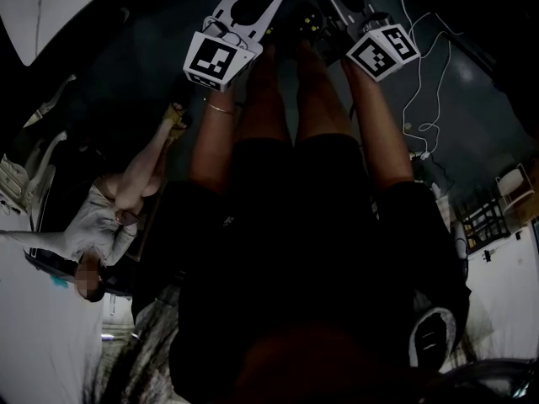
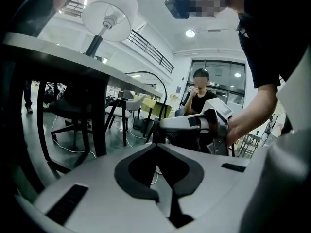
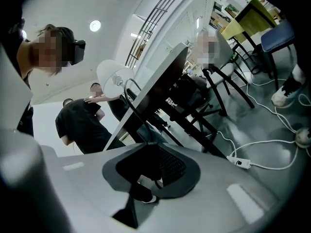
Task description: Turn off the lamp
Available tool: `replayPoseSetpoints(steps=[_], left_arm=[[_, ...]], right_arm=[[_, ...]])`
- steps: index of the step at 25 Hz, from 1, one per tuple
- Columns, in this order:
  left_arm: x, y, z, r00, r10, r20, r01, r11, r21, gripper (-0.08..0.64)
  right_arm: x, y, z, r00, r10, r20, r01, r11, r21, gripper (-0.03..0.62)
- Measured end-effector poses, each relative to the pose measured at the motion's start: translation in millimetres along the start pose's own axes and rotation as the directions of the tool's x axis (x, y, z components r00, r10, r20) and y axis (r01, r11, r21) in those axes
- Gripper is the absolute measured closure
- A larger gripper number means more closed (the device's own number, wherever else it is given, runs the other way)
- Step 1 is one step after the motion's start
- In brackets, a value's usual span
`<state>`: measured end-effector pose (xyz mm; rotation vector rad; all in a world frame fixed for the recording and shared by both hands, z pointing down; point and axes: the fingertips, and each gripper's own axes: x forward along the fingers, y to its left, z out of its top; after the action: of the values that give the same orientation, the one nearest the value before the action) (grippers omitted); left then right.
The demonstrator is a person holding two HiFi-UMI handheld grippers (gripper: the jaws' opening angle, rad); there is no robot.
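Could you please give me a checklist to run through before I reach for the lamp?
1. Lamp found: ok, the lamp stands on the table.
2. Lamp lit or off: cannot tell.
3. Switch in view: not ok, none shows.
4. Left gripper free: ok, jaws together, nothing held.
5. Right gripper free: ok, jaws together, nothing held.
6. Grippers near the lamp: not ok, both are low, below the top of the table.
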<state>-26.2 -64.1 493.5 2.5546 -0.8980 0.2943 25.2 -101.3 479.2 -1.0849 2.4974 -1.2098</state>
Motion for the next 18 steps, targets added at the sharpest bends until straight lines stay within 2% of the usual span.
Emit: replayPoseSetpoints(steps=[10,14,18], left_arm=[[-1,-1,6,1.0,-0.029,0.001,0.029,1.0,0.002,0.554],[-2,-3,9,0.998,-0.062,-0.012,0.063,0.998,0.021,0.554],[0,-2,15,0.998,-0.058,0.002,0.058,0.998,0.018,0.554]], right_arm=[[4,-10,-16,1.0,-0.025,-0.007,0.025,0.999,-0.028,0.534],[5,-14,-23,0.999,-0.036,-0.013,0.036,0.999,-0.016,0.534],[5,-18,-29,0.999,-0.04,-0.028,0.039,0.999,-0.033,0.534]])
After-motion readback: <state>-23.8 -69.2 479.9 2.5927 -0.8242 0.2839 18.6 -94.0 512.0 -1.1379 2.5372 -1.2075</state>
